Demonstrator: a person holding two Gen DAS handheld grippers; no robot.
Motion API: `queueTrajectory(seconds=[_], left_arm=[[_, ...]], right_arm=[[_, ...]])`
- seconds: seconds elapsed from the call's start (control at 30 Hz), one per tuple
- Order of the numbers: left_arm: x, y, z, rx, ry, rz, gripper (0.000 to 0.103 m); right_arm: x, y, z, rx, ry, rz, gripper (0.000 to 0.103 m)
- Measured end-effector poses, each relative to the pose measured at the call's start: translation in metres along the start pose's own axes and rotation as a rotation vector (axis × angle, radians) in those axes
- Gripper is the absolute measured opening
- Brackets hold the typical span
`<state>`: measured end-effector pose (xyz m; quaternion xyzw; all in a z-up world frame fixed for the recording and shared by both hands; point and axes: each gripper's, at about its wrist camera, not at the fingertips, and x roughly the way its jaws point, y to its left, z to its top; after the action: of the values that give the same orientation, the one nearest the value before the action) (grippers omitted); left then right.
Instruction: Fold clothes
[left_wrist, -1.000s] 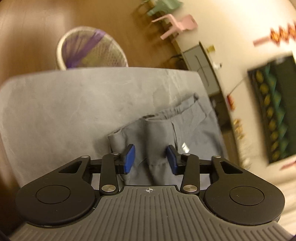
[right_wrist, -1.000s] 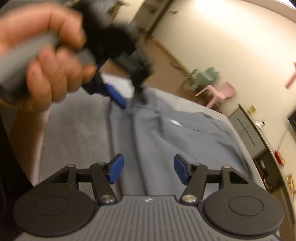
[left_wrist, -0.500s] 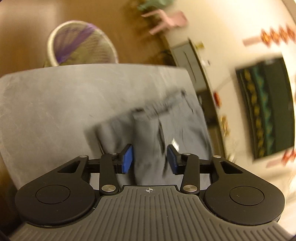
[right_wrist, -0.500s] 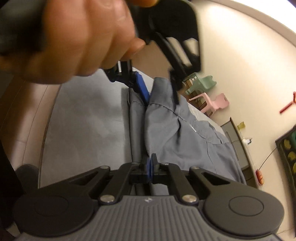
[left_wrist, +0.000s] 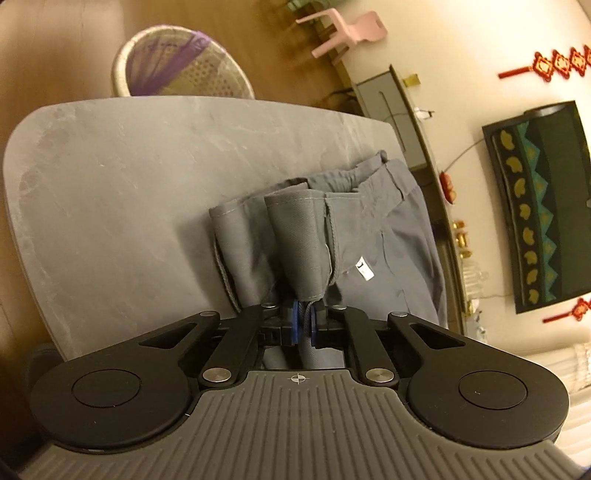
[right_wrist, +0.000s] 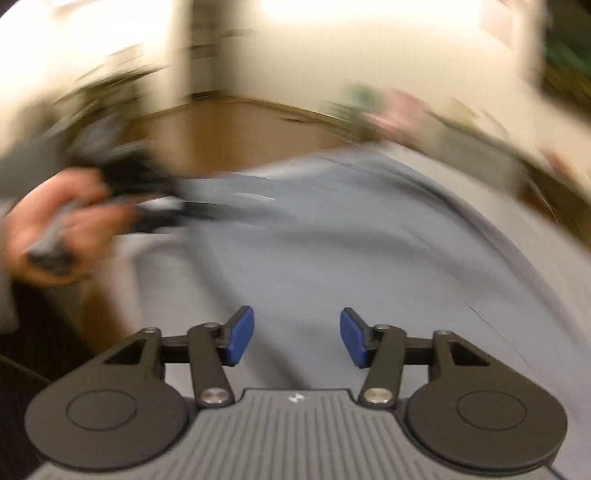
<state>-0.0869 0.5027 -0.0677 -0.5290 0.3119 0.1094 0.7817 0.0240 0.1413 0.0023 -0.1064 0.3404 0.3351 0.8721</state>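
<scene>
While your left gripper (left_wrist: 303, 324) pinches the trousers' (left_wrist: 384, 236) hem, keep it taut; your right gripper (right_wrist: 296, 338), just opened, holds nothing.

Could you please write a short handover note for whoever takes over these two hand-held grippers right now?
Left hand-held gripper: shut on a fold of the grey cotton trousers.
Right hand-held gripper: open, nothing between its pads; its jaws have just been opening. That view is blurred.
Trousers lie on the grey tabletop, legs doubled back toward the waistband.
Done: first fold looks made.
Left: probably a further fold and squaring up.
</scene>
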Motion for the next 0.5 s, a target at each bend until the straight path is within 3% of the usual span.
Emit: queueTrajectory(seconds=[0.03, 0.07, 0.17, 0.27, 0.33, 0.4, 0.43, 0.5], left_arm=[[-0.004, -0.006, -0.002, 0.030, -0.029, 0.035, 0.006], [-0.011, -0.016, -0.006, 0.081, -0.079, 0.089, 0.017], [-0.036, -0.057, -0.030, 0.313, -0.290, 0.275, 0.034], [-0.046, -0.100, -0.069, 0.552, -0.512, 0.447, 0.029], [-0.046, -0.124, -0.094, 0.678, -0.627, 0.504, 0.029], [-0.039, -0.136, -0.111, 0.730, -0.629, 0.471, 0.030], [-0.032, -0.137, -0.114, 0.733, -0.585, 0.455, 0.030], [-0.017, -0.133, -0.113, 0.697, -0.463, 0.423, 0.029]], right_arm=[[-0.022, -0.038, -0.016, 0.096, 0.009, -0.084, 0.048], [-0.042, -0.070, -0.029, 0.170, 0.015, -0.150, 0.048], [-0.112, -0.159, -0.086, 0.373, 0.030, -0.340, 0.049], [-0.170, -0.224, -0.145, 0.508, 0.056, -0.530, 0.049], [-0.182, -0.241, -0.180, 0.577, 0.040, -0.581, 0.049], [-0.178, -0.244, -0.194, 0.625, 0.021, -0.548, 0.049], [-0.176, -0.245, -0.201, 0.648, 0.011, -0.531, 0.050], [-0.180, -0.248, -0.205, 0.579, 0.037, -0.552, 0.049]])
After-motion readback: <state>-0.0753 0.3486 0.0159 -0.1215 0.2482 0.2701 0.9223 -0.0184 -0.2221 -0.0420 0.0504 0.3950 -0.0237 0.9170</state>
